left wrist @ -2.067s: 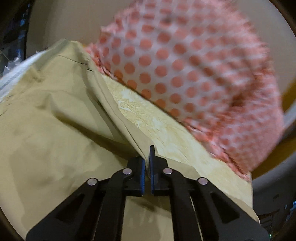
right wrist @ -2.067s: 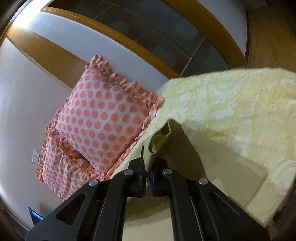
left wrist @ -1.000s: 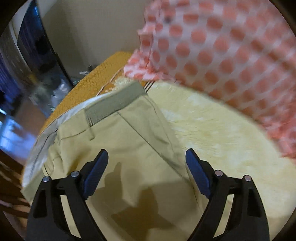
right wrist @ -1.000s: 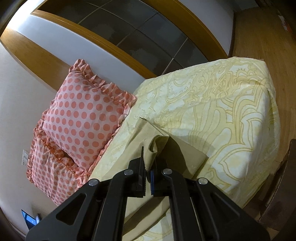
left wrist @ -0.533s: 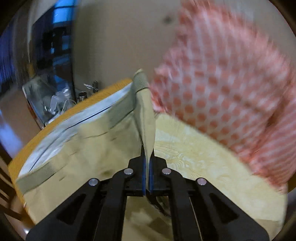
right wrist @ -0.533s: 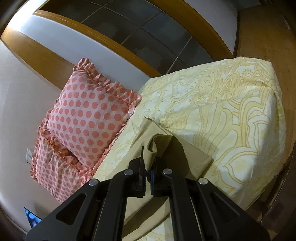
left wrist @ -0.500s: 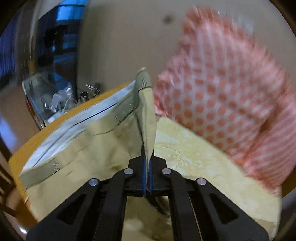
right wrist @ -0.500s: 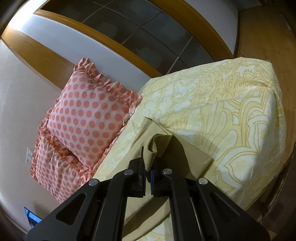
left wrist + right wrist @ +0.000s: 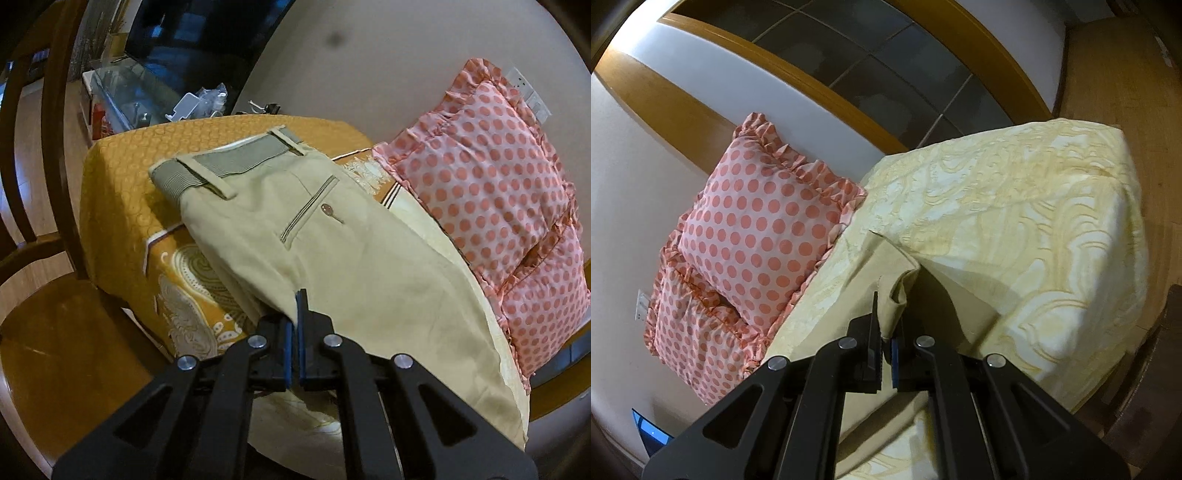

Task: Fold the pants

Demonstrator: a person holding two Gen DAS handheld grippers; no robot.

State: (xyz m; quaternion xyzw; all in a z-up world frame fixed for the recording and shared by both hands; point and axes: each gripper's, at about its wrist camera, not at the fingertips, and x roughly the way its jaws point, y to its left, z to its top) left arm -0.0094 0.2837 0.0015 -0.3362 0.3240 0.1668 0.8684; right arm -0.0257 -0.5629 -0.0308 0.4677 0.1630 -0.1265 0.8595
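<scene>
Beige pants (image 9: 332, 236) lie folded lengthwise on the bed, the grey waistband (image 9: 225, 162) at the far left end and a back pocket with a button facing up. My left gripper (image 9: 297, 314) is shut on the near edge of the pants at the seat. In the right wrist view the leg end of the pants (image 9: 886, 269) lies on the yellow bedspread (image 9: 1034, 221). My right gripper (image 9: 886, 328) is shut on the leg hem, which bunches up between the fingers.
Two pink polka-dot ruffled pillows (image 9: 491, 195) lean against the wall behind the pants; they also show in the right wrist view (image 9: 761, 229). An orange patterned cover (image 9: 122, 192) drapes the bed's left end. A wooden chair (image 9: 40, 184) and a cluttered glass table (image 9: 140, 96) stand at left.
My left gripper let go, opened, then shut on the pants' near edge by the waist and laid that half over flat. My right gripper kept holding the leg hem, almost still.
</scene>
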